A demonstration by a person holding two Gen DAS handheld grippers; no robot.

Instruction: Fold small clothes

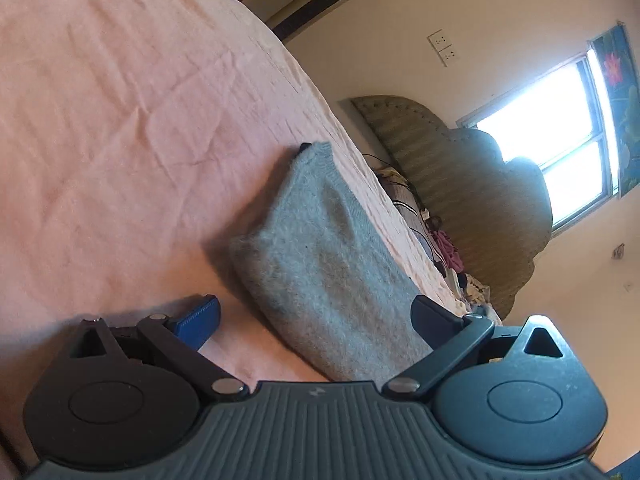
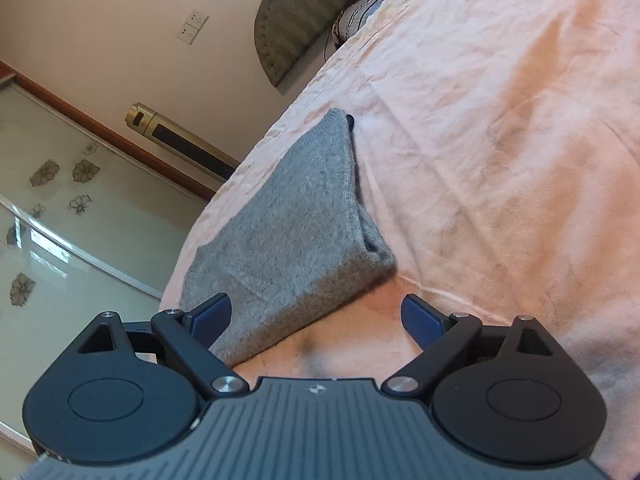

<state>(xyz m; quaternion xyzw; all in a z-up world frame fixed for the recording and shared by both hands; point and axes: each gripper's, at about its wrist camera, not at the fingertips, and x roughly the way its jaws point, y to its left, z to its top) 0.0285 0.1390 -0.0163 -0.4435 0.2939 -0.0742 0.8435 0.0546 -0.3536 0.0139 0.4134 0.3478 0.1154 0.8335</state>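
Observation:
A grey knitted garment (image 1: 320,264), folded into a thick oblong, lies on the pink bedsheet (image 1: 100,140). My left gripper (image 1: 316,318) is open wide just above the sheet. The garment's near end lies between its fingers, and its pads do not press on it. In the right wrist view the same garment (image 2: 292,236) shows its folded edge and layered end on the right. My right gripper (image 2: 318,320) is open too. The garment's near corner reaches in beside the left finger (image 2: 212,318), and bare sheet lies by the other finger.
A padded headboard (image 1: 460,184) stands under a bright window (image 1: 552,120). Loose clothes and cables (image 1: 444,248) lie at the head of the bed. A gold tower unit (image 2: 176,136) and a flower-patterned glass door (image 2: 48,200) stand beyond the bed's edge (image 2: 240,176).

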